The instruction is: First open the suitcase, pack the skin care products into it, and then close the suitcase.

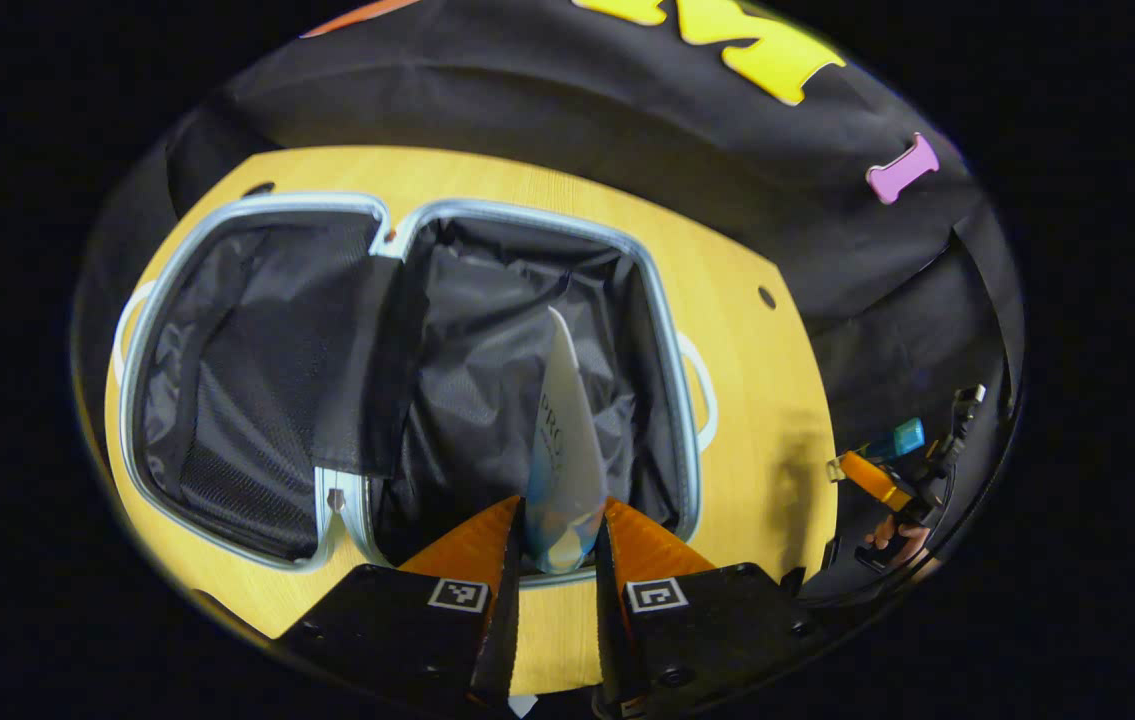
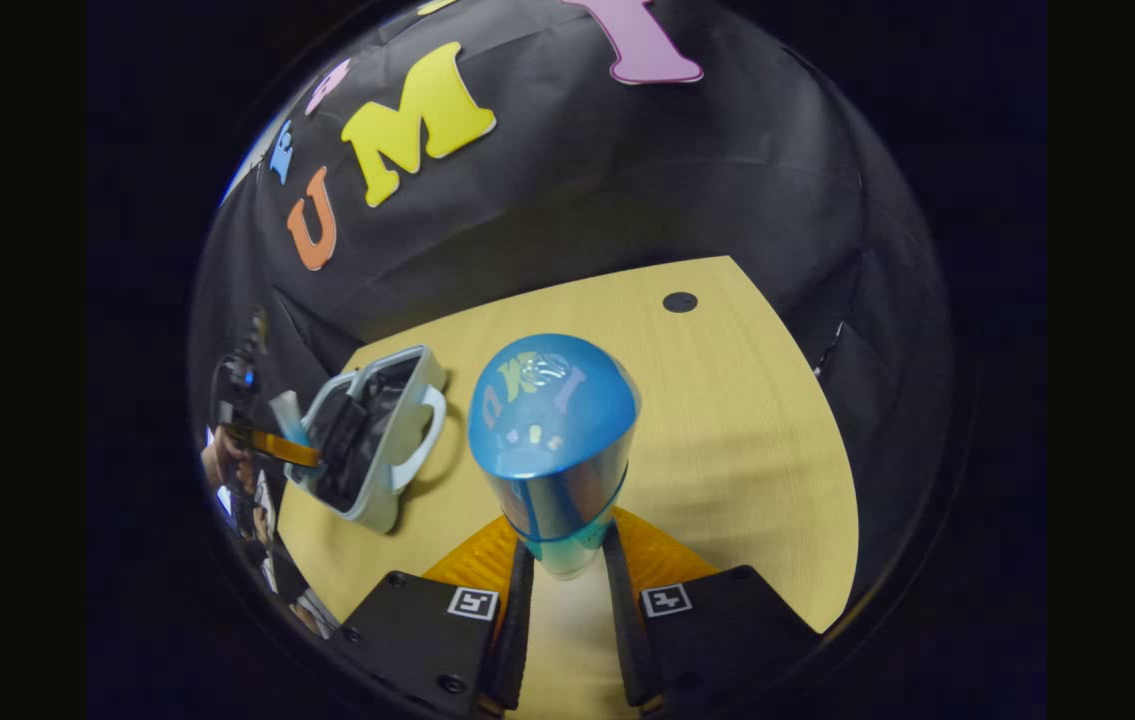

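My left tongs (image 1: pixel 559 540) grip a white tube (image 1: pixel 559 450) over the open suitcase (image 1: pixel 407 380) on the counter (image 1: pixel 767 400), ready to drop; my right tongs (image 2: pixel 567 560), at three o'clock, clamp a blue-capped bottle (image 2: pixel 552 440), queued next.

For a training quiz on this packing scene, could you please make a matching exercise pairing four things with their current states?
Things:
1. suitcase
2. white tube
3. blue-capped bottle
4. table

States:
A. held in the right gripper, over the table
B. lying open, black lining showing
C. held in the left gripper, over the suitcase's right half
D. bare light wood with a dark round hole

Pairs: 1-B, 2-C, 3-A, 4-D
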Available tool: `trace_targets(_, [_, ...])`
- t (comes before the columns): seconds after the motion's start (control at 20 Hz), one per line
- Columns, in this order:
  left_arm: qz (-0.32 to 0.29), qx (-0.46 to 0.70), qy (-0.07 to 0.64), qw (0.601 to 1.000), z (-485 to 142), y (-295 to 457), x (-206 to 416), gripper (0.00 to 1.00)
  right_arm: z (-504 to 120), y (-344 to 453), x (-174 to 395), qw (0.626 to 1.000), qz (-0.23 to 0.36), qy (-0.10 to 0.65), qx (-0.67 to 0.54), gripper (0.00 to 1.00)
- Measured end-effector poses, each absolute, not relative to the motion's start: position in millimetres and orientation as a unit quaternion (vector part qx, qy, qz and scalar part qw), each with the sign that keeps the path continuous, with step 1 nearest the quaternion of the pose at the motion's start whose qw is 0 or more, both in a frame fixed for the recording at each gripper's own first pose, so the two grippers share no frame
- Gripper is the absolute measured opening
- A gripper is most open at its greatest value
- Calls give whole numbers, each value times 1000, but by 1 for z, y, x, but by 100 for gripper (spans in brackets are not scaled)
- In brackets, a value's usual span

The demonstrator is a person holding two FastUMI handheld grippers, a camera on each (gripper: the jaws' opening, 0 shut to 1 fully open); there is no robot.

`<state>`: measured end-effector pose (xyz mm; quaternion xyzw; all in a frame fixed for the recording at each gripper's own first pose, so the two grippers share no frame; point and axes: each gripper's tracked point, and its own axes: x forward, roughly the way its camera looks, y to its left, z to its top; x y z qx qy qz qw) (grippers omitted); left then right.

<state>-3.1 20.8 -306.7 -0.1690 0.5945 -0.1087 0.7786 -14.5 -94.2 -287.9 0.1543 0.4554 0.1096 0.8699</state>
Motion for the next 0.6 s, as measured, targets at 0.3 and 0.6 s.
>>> trace_targets(0.3, [-121,-150,732,653,-359,19,4,36,-237,-103,-52,871,91,443,192,35])
trace_targets(0.6, [-123,-124,769,615,-372,-3,9,36,-220,-112,-67,877,84,435,186,35])
